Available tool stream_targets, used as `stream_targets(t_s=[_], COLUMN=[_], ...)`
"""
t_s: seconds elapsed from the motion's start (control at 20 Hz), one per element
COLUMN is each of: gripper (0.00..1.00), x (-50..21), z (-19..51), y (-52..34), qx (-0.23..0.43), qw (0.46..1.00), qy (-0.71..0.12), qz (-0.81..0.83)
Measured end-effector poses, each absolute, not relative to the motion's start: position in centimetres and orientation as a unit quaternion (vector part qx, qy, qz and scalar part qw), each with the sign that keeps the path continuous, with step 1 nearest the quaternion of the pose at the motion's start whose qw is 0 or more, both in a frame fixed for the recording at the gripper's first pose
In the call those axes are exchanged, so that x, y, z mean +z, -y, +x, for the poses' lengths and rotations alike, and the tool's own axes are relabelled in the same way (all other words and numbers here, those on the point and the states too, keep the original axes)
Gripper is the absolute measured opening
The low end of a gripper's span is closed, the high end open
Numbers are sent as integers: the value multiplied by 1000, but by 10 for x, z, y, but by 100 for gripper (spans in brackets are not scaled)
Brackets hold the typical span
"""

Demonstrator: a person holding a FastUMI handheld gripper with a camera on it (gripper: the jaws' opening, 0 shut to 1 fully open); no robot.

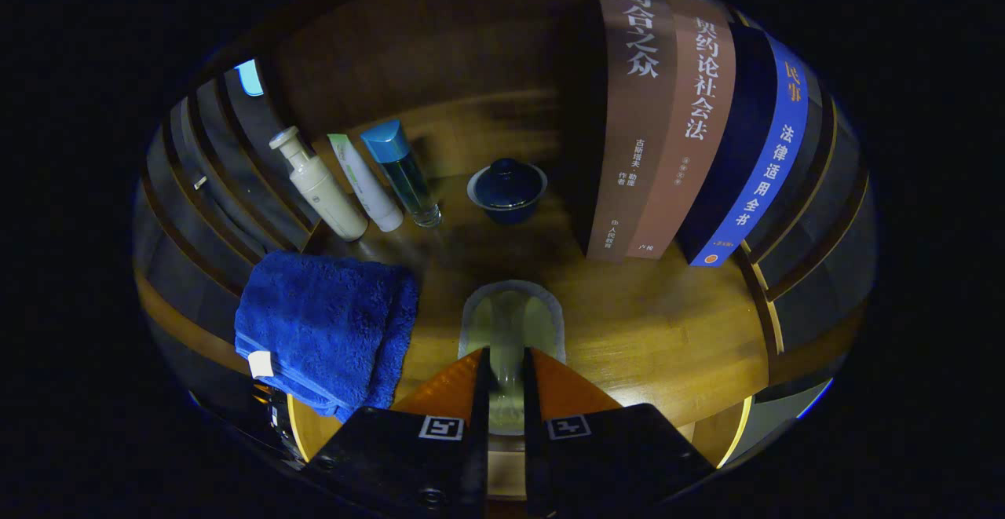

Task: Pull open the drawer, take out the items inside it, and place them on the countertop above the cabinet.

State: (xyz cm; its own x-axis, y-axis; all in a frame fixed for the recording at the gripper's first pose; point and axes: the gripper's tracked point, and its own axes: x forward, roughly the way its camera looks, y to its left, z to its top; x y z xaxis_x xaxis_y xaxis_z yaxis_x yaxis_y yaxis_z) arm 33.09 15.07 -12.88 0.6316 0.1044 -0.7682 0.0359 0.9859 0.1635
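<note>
My gripper (506, 362) is shut on a pale, glossy spoon-shaped piece (510, 319). Its narrow handle is pinched between both fingers and its rounded bowl sticks out just ahead of them. The piece is over the wooden countertop (652, 338); I cannot tell whether it touches the wood. A folded blue towel (326, 330) lies on the countertop to the left of the fingers. Beyond the fingers stands a dark blue lidded bowl (507, 188).
Three bottles lean at the back left: a cream pump bottle (318, 185), a white tube (365, 183) and a clear bottle with a blue cap (402, 173). Several tall books (691, 126) stand upright to the right of the bowl. Dark slatted walls flank both sides.
</note>
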Motion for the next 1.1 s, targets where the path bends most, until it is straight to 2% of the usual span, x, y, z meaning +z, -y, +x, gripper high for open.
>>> stream_targets(t_s=[0.25, 0.65, 0.85, 1.1], gripper=[26, 100, 99, 99], x=[-125, -98, -58, -25], z=[333, 312, 278, 202], y=[-150, -142, -142, -148], qx=[23, 20, 18, 27], qw=[903, 923, 956, 983], qy=[-422, -379, -286, -177], qz=[79, 59, 57, 44])
